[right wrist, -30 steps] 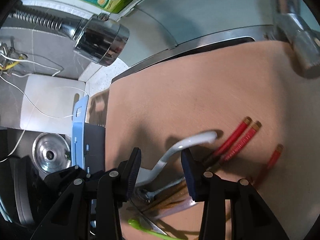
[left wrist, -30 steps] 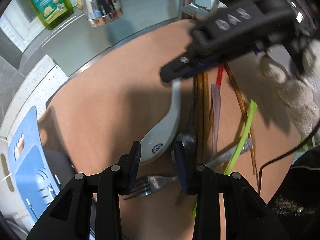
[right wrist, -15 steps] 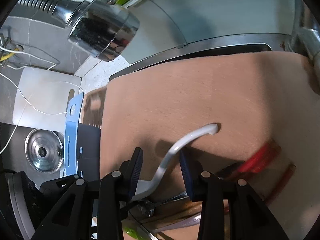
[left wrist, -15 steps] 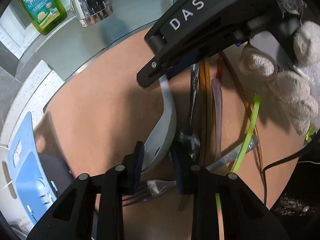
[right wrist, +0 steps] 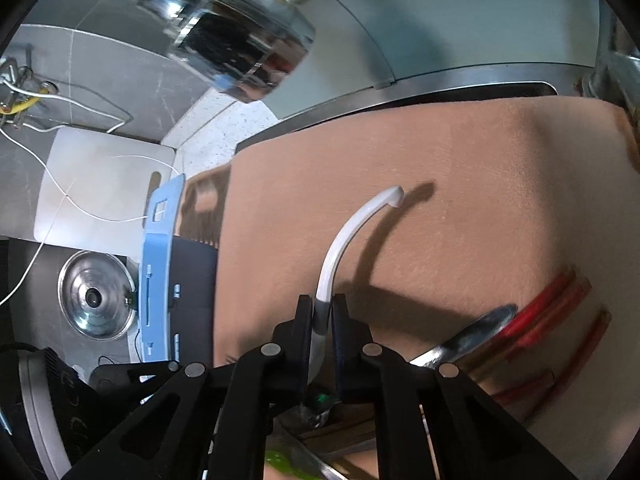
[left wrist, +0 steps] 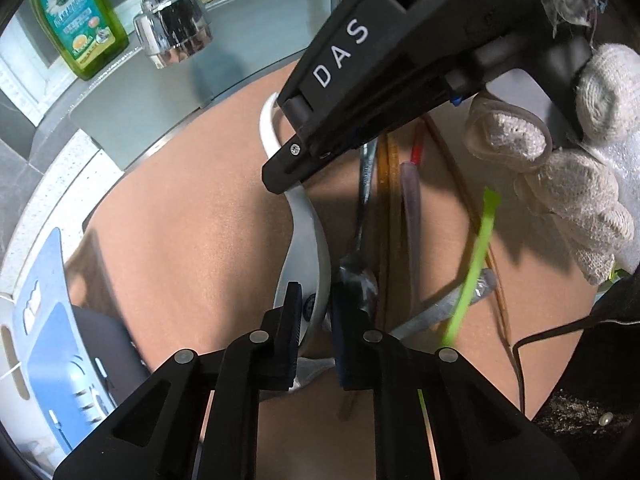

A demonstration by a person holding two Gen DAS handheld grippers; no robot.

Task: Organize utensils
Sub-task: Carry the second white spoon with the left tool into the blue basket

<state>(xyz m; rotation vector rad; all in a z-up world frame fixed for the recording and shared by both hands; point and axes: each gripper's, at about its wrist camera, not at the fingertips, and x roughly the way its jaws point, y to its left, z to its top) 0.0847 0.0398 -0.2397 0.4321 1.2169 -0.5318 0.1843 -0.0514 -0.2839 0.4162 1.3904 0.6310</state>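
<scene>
Your left gripper (left wrist: 316, 308) and right gripper (right wrist: 322, 314) have just been closing; both jaws are now clamping the white spoon (left wrist: 308, 236) lying on the brown mat (left wrist: 192, 240).

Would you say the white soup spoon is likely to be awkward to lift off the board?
Probably stiff: the white soup spoon keeps its curve. Its glossy surface looks slippery, so it may twist in the right claw, which has just been closing on its narrow handle. It looks ceramic, hence likely fragile if dropped.
</scene>
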